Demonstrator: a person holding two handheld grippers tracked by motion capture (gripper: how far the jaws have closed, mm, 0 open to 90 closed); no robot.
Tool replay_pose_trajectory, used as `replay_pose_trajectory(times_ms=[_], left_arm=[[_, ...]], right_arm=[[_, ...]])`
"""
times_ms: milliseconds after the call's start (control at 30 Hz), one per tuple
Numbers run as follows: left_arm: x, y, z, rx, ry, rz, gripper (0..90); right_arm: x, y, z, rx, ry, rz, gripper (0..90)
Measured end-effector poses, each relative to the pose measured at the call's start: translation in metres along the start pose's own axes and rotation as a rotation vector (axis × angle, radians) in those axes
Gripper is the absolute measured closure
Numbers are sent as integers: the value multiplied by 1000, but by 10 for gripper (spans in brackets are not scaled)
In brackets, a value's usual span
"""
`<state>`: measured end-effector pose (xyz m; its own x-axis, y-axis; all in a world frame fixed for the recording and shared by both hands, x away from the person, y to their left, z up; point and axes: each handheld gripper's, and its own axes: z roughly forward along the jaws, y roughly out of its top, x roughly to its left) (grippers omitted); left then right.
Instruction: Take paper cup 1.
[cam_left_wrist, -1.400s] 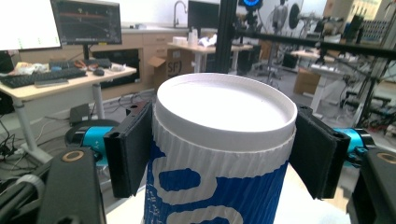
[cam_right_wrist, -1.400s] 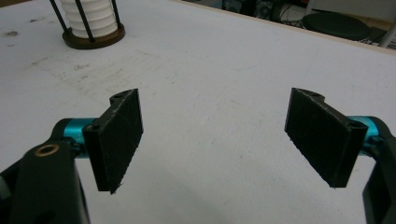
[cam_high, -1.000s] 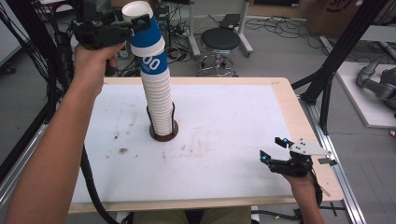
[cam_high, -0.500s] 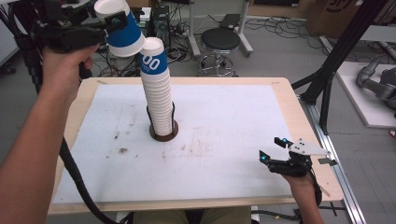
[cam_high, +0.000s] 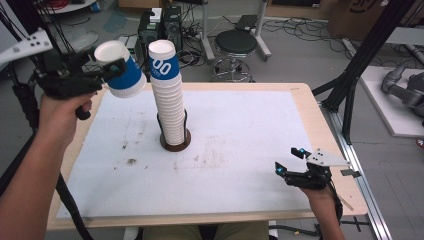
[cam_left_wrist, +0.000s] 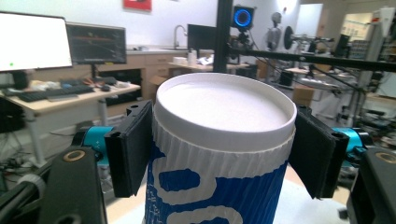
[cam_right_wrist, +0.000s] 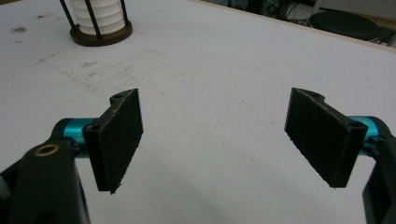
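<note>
Blue-and-white paper cup (cam_high: 121, 70) is sitting tilted in the upper left of the high view, clamped between the jaws of the left gripper (cam_high: 102, 70), which a hand (cam_high: 62, 112) is holding up above the table's left edge. In the left gripper view the two black pads (cam_left_wrist: 130, 147) are pressing on the cup's ribbed wall just under its white rim. Just beside it, right of it in the high view, the tall stack of cups (cam_high: 168, 100) is standing upright in a dark ring holder (cam_high: 175, 145) near the middle of the white table (cam_high: 250, 130). At lower right, the right gripper (cam_high: 290, 161) is resting with jaws spread wide, grasping nothing.
</note>
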<state>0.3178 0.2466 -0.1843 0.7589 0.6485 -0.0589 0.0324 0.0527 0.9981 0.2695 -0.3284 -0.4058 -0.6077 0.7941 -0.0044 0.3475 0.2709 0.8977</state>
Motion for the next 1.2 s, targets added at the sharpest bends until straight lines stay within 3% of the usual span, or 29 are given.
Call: replay_pose_trajectory(times_ms=[267, 467, 933, 1100, 1200], left_arm=[[-6, -43, -5, 5, -65, -18, 288], [-9, -67, -5, 31, -88, -23, 289], [-19, -100, -4, 63, -137, -24, 291], [-26, -111, 3, 82, -162, -27, 291], [-30, -116, 10, 96, -180, -27, 291]], right_arm=[[1, 1, 1, -4, 1, -7, 196], [4, 2, 3, -6, 8, -7, 195], [8, 6, 9, -10, 39, -21, 196], [12, 7, 8, -15, 54, -23, 195], [14, 9, 7, -28, 86, -10, 195]])
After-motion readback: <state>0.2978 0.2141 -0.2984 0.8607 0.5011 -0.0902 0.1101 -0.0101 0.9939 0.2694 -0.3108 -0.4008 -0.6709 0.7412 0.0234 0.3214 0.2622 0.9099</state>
